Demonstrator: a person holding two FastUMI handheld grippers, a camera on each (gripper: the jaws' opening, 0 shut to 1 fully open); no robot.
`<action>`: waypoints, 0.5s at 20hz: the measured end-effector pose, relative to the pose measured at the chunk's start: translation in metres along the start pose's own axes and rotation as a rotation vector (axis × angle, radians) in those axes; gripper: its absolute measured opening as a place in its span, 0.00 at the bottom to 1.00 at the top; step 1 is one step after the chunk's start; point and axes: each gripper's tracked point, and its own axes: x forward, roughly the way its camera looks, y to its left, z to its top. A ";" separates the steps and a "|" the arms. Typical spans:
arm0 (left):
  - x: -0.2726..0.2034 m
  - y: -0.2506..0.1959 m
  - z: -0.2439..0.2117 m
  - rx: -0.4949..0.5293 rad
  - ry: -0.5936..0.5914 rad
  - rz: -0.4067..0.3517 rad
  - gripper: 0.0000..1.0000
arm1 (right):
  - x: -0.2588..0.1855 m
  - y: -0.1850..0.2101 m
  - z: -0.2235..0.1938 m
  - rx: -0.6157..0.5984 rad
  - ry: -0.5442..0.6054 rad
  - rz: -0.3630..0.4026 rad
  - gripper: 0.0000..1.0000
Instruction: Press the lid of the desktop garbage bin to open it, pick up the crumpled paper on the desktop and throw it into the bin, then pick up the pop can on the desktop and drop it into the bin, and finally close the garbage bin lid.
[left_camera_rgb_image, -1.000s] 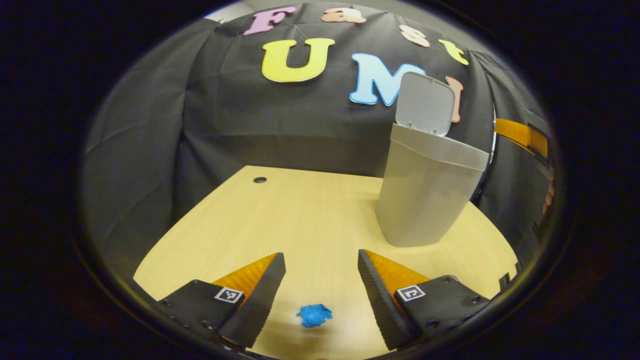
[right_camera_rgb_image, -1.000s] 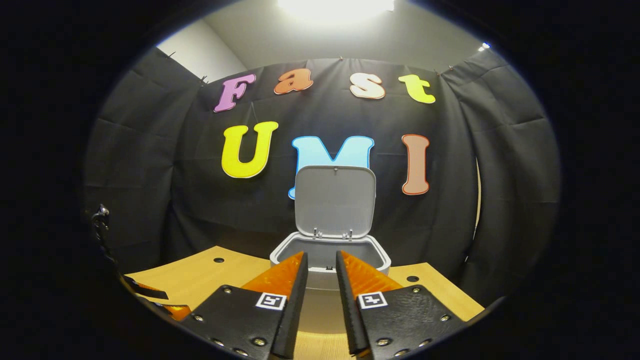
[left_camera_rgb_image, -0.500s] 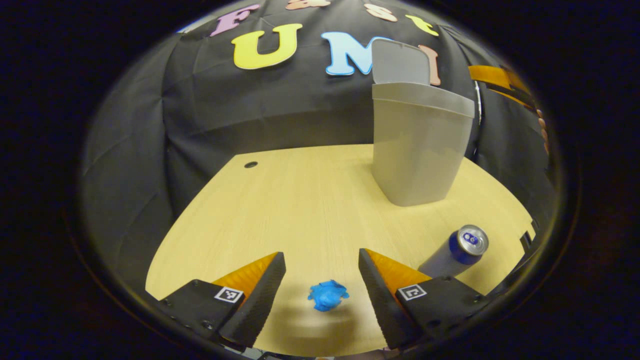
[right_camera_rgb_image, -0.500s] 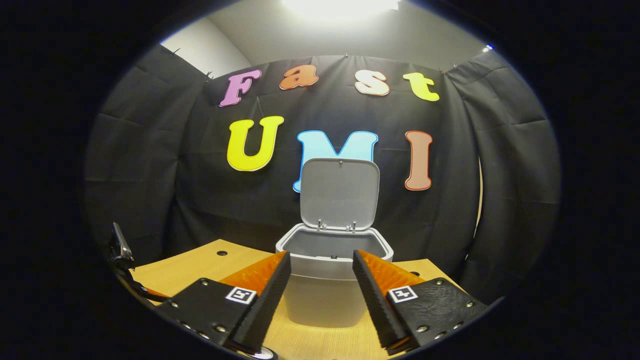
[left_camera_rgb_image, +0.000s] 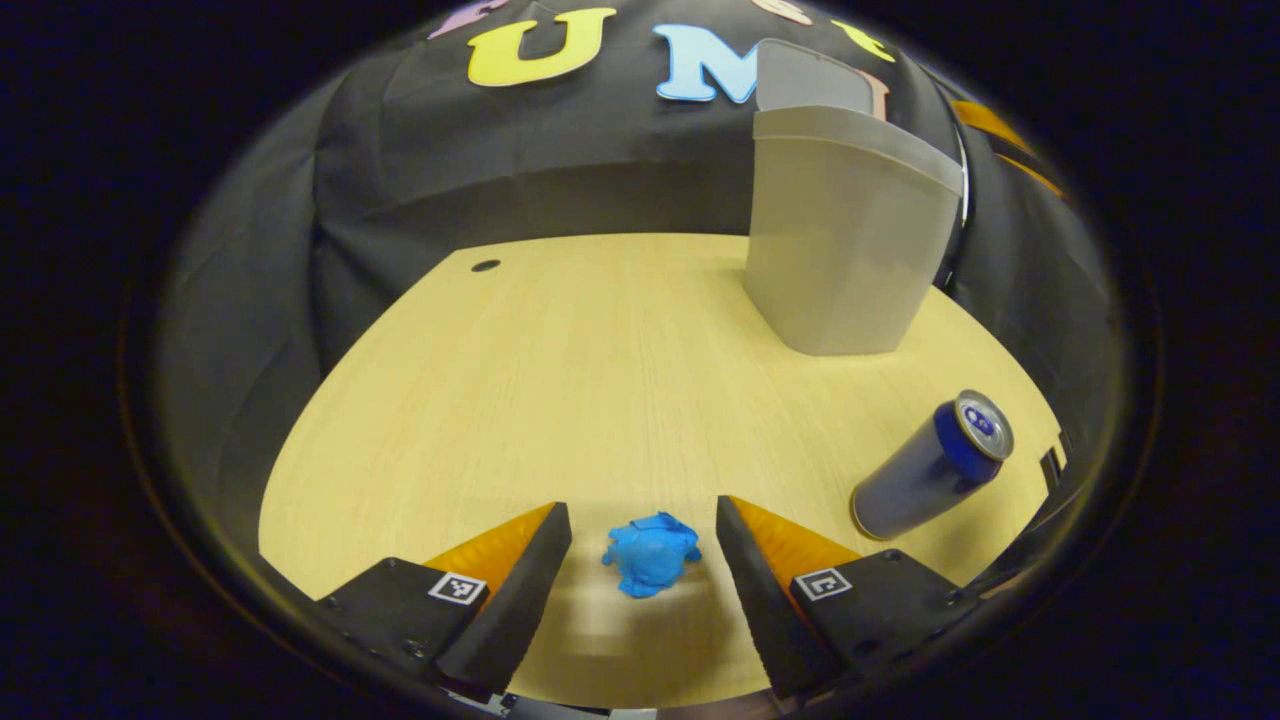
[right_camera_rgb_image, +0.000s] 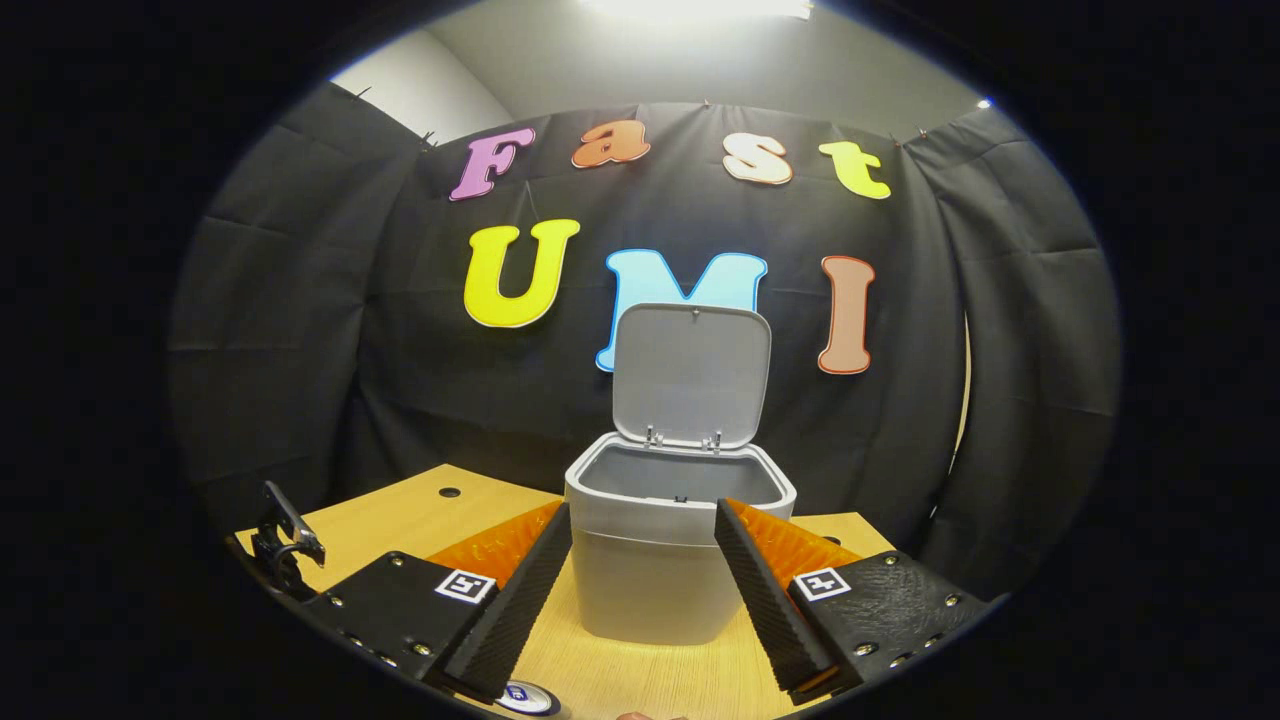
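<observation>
In the left gripper view, the left gripper (left_camera_rgb_image: 640, 545) hangs low over the tabletop (left_camera_rgb_image: 560, 380) with its fingers spread wide and grasping nothing; the blue crumpled paper (left_camera_rgb_image: 650, 553) lies on the wood in the gap between them, touching neither finger as far as I can tell. The step in hand looks like the pick-up of the paper. To do it well, bring the fingers down until their tips flank the wad at its widest part, keep it centred so neither finger nudges it aside, then close gently, since a light wad can skid or pop out. Farther right the pop can (left_camera_rgb_image: 932, 466) stands on the tabletop, well apart from the paper, and the garbage bin (left_camera_rgb_image: 845, 250) stands behind it near the far edge. In the right gripper view, the right gripper (right_camera_rgb_image: 640, 590) is also spread and empty, facing the bin, whose lid (right_camera_rgb_image: 692, 375) stands upright and open above the hollow. By count: one paper wad, one can, one bin with one lid, two grippers.
</observation>
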 end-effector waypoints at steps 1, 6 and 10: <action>0.003 -0.001 -0.002 0.006 0.007 -0.003 0.96 | 0.000 -0.001 -0.001 -0.001 0.003 -0.001 0.93; 0.014 -0.004 -0.012 0.021 0.050 -0.002 0.74 | -0.001 -0.006 0.000 -0.007 0.001 -0.019 0.93; 0.017 0.001 -0.017 0.010 0.068 0.005 0.60 | -0.001 -0.012 -0.003 0.001 0.005 -0.042 0.93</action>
